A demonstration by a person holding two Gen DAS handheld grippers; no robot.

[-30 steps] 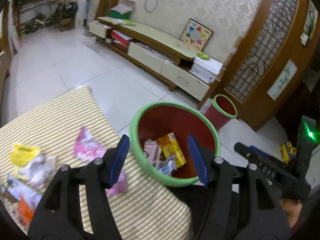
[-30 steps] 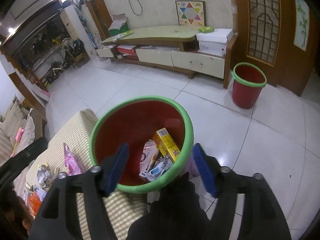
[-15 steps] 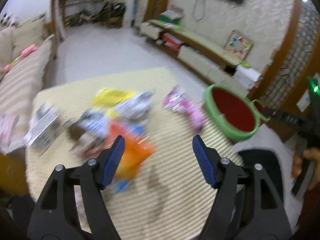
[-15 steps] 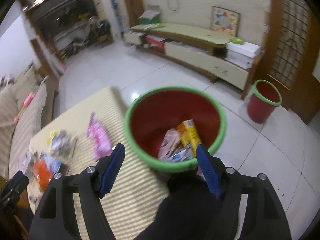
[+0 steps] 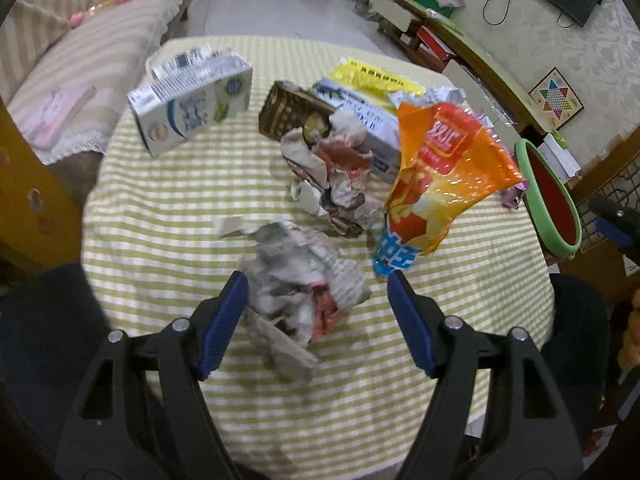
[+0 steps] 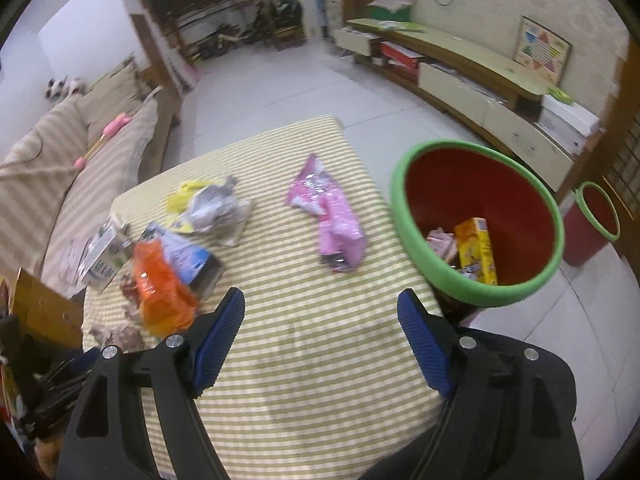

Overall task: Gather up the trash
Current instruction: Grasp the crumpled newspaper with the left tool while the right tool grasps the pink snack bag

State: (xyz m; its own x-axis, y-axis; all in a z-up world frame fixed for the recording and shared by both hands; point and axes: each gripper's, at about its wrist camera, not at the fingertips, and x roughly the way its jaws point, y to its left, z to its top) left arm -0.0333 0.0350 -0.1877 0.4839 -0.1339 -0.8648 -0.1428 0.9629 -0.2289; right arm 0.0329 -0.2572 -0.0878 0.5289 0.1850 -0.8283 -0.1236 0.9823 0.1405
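My left gripper [image 5: 316,280] hangs over the striped tablecloth [image 5: 168,216], jaws opening, with a crumpled newspaper ball [image 5: 300,280] between its fingers. The left pad is at the paper's edge and the right pad stands apart. Beyond lie a second paper wad [image 5: 336,172], an orange snack bag [image 5: 444,176], a milk carton [image 5: 188,108] and a yellow bag [image 5: 376,76]. My right gripper [image 6: 320,300] is opening over bare cloth with nothing in it. A pink wrapper [image 6: 332,216] lies ahead of it. The red bin [image 6: 400,200] with a green rim stands right of the table, with trash inside.
A striped sofa [image 6: 52,168] runs along the table's left side. A smaller red bin [image 6: 592,220] stands on the tiled floor by a wooden screen. A low cabinet [image 6: 480,80] lines the far wall. A wooden panel [image 5: 24,184] sits close at the left.
Both views swung left from the bin to the table. My left gripper came down over the newspaper ball. Both pairs of jaws stand wider than before.
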